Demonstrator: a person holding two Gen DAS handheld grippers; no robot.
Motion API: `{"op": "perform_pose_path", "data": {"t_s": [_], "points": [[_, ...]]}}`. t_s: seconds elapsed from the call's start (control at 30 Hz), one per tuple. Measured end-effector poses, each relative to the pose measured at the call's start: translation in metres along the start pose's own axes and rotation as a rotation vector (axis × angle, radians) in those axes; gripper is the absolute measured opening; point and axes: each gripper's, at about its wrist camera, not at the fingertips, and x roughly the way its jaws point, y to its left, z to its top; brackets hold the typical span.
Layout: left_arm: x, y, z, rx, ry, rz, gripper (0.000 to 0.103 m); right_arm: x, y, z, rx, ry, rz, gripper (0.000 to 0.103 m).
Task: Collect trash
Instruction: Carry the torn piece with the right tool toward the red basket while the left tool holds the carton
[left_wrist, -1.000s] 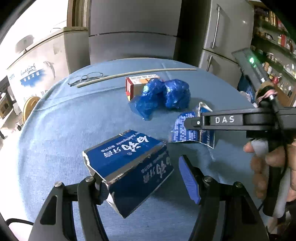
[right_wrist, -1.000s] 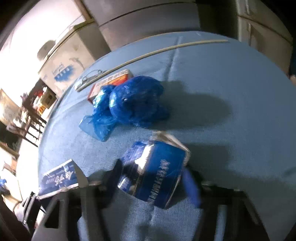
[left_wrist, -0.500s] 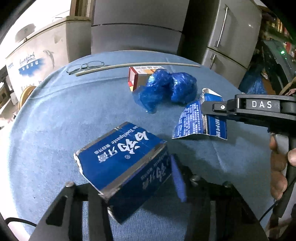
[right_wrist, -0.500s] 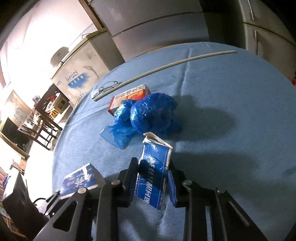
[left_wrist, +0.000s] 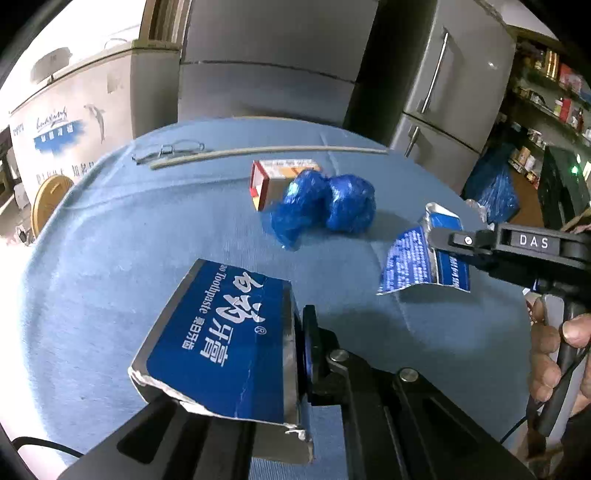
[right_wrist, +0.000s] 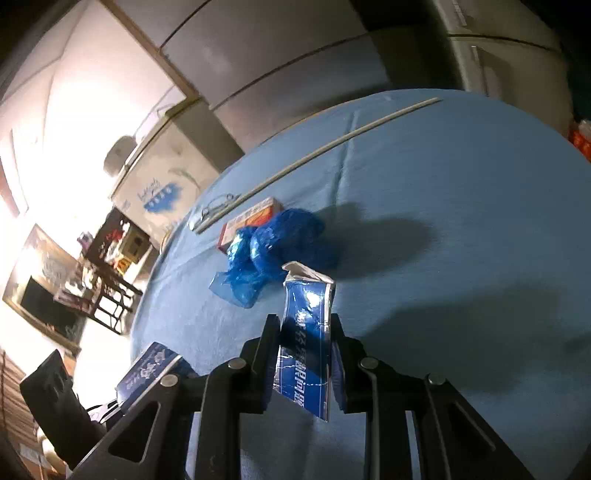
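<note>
My left gripper (left_wrist: 236, 354) is shut on a blue toothpaste box (left_wrist: 218, 339) with torn silver edges and holds it above the blue tablecloth (left_wrist: 92, 266). My right gripper (right_wrist: 304, 332) is shut on a torn, flattened blue carton piece (right_wrist: 304, 347), lifted off the cloth; it also shows in the left wrist view (left_wrist: 421, 262). Crumpled blue plastic bags (left_wrist: 325, 208) lie mid-table beside a small red and orange box (left_wrist: 277, 177); the bags (right_wrist: 273, 247) sit just beyond the right gripper.
Eyeglasses (left_wrist: 170, 149) and a long pale stick (left_wrist: 266, 151) lie near the table's far edge. Grey fridges (left_wrist: 443, 81) and a white chest freezer (left_wrist: 70, 122) stand behind the table. Shelves (left_wrist: 546, 88) line the right. Chairs (right_wrist: 107, 280) stand at the left.
The left gripper closed on the toothpaste box and raised it. The right gripper closed on the torn carton piece, squeezing it flat, and lifted it off the cloth.
</note>
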Motion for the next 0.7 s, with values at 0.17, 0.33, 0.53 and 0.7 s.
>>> {"op": "perform_pose_path", "data": {"t_s": [0.17, 0.33, 0.53, 0.7], "points": [[-0.010, -0.013, 0.005, 0.021, -0.020, -0.002, 0.003, -0.025, -0.017, 0.000, 0.056, -0.044, 0.016, 0.027], [-0.014, -0.031, 0.004, 0.053, -0.018, -0.007, 0.003, -0.052, -0.039, -0.004, 0.110, -0.087, 0.025, 0.027], [-0.013, -0.057, 0.006, 0.108, -0.011, -0.025, 0.003, -0.085, -0.072, -0.013, 0.182, -0.132, 0.014, 0.027], [-0.014, -0.079, 0.009, 0.145, -0.014, -0.051, 0.003, -0.110, -0.094, -0.023, 0.217, -0.165, 0.004, 0.027]]}}
